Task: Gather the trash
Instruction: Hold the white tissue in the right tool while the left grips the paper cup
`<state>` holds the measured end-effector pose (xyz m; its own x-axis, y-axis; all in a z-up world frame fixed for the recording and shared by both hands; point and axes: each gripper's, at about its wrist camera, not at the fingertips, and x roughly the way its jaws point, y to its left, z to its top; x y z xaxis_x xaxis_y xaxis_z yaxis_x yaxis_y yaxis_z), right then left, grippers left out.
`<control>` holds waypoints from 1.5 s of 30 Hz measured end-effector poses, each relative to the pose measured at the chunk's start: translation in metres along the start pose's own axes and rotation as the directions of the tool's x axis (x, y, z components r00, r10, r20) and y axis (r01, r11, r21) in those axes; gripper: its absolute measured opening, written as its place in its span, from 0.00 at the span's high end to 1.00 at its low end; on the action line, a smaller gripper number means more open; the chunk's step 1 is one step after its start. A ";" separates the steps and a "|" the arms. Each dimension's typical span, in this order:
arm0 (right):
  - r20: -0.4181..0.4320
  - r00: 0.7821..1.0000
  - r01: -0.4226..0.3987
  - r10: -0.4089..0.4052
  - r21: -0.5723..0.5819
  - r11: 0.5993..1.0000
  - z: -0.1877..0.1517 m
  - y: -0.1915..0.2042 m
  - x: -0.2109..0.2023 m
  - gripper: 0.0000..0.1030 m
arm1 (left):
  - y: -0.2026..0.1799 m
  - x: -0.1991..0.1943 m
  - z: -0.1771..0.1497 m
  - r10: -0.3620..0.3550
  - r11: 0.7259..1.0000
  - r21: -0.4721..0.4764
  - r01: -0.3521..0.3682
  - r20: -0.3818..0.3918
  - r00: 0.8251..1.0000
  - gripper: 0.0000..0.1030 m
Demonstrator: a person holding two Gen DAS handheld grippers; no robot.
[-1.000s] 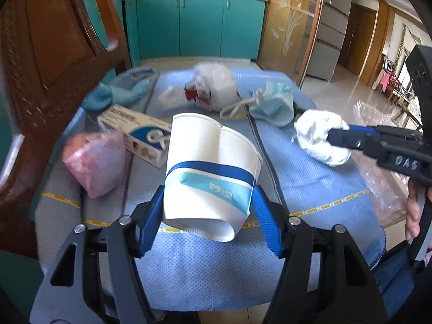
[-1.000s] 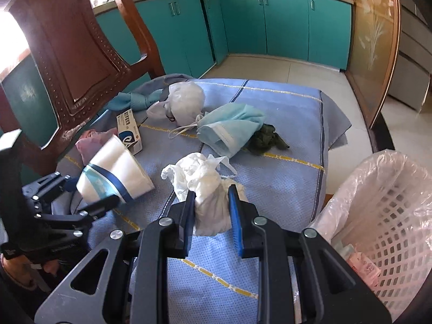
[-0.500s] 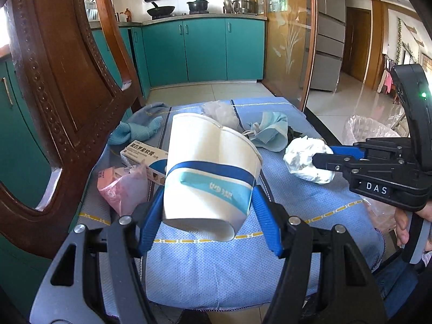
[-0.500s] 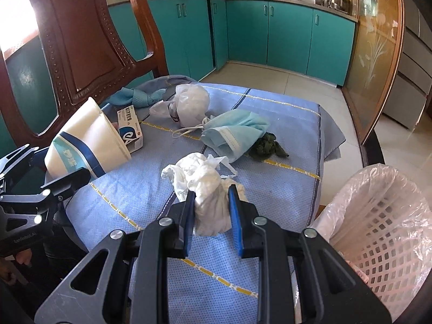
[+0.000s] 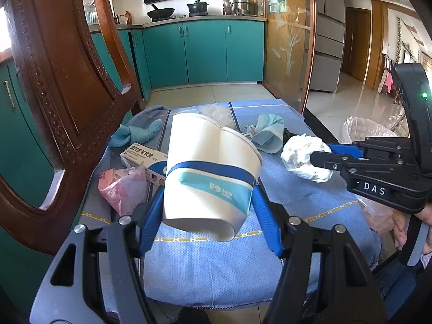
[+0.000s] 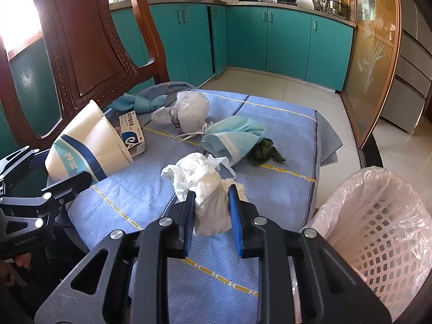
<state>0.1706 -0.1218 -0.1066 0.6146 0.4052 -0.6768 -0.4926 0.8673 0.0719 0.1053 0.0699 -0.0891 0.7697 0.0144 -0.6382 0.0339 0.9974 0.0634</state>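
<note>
Right gripper (image 5: 321,156) lettered "DAS"

Glossy paper cup (image 5: 210,172), crumpled tissue (image 6: 208,189), woven cloth table cover (image 6: 283,145), polished wooden chair (image 5: 54,86).

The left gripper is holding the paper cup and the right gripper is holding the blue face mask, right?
Not quite. The left gripper does hold the paper cup, but the right gripper holds the crumpled white tissue. The right wrist view shows the blue face mask lying on the table.
</note>
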 end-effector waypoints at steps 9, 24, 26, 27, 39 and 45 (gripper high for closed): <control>-0.012 1.000 -0.012 0.011 -0.030 0.999 -0.004 0.013 0.002 0.76 | 0.000 -0.005 -0.003 0.008 1.000 -0.007 -0.008 -0.007 1.000 0.37; 0.000 0.998 -0.058 0.058 0.006 0.998 -0.008 0.005 -0.006 0.76 | 0.007 -0.028 0.003 0.080 0.996 -0.049 -0.080 0.006 0.997 0.37; 0.009 0.998 -0.059 0.059 0.009 0.998 -0.009 0.003 -0.010 0.76 | 0.005 -0.029 0.003 0.081 0.995 -0.051 -0.081 0.009 0.997 0.37; 0.015 0.998 -0.057 0.056 0.012 0.998 -0.010 0.001 -0.013 0.76 | 0.003 -0.030 0.004 0.082 0.996 -0.045 -0.081 0.013 0.997 0.37; 0.023 0.999 -0.038 0.038 0.000 0.999 -0.013 0.000 -0.019 0.76 | -0.010 -0.033 0.002 0.073 0.997 -0.029 -0.072 0.020 0.997 0.37; 0.016 0.999 -0.032 0.032 -0.019 0.999 -0.012 0.006 -0.015 0.76 | -0.007 -0.033 0.001 0.077 0.996 -0.039 -0.076 0.018 0.997 0.37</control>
<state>0.1507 -0.1264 -0.1046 0.6083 0.4372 -0.6624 -0.5235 0.8483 0.0792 0.0799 0.0620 -0.0677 0.7812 0.0894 -0.6178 -0.0493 0.9954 0.0818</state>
